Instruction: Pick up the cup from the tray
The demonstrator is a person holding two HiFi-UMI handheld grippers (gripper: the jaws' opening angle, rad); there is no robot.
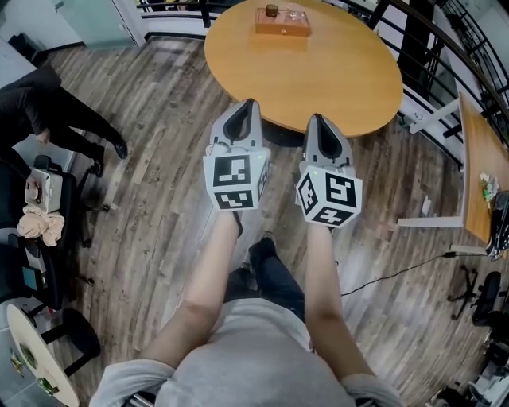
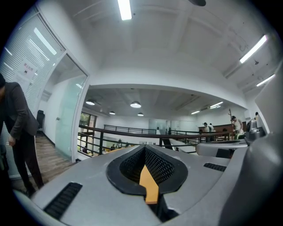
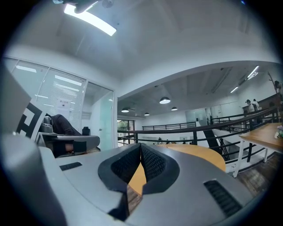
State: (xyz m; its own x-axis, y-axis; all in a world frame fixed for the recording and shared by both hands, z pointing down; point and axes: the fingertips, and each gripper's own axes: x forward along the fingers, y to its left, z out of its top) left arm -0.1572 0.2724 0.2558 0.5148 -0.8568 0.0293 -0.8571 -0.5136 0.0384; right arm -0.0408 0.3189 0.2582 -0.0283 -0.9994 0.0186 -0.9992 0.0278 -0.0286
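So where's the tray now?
Head view, top centre: the tray sits at the far side of the round table, brown cup on its left end.

Round table (image 1: pixel 318 71) of smooth, honey-coloured wood with a soft sheen, on a floor (image 1: pixel 159 175) of grey-brown, grainy wood planks. On the table, a wooden tray (image 1: pixel 286 29) bears a dark brown cup (image 1: pixel 272 11). Just short of the table, left tool (image 1: pixel 248 105) and right tool (image 1: pixel 318 119) show matt grey plastic shells, their black pads (image 2: pixel 161 165) finely textured. Beyond the table runs a dark metal railing (image 3: pixel 184 129).
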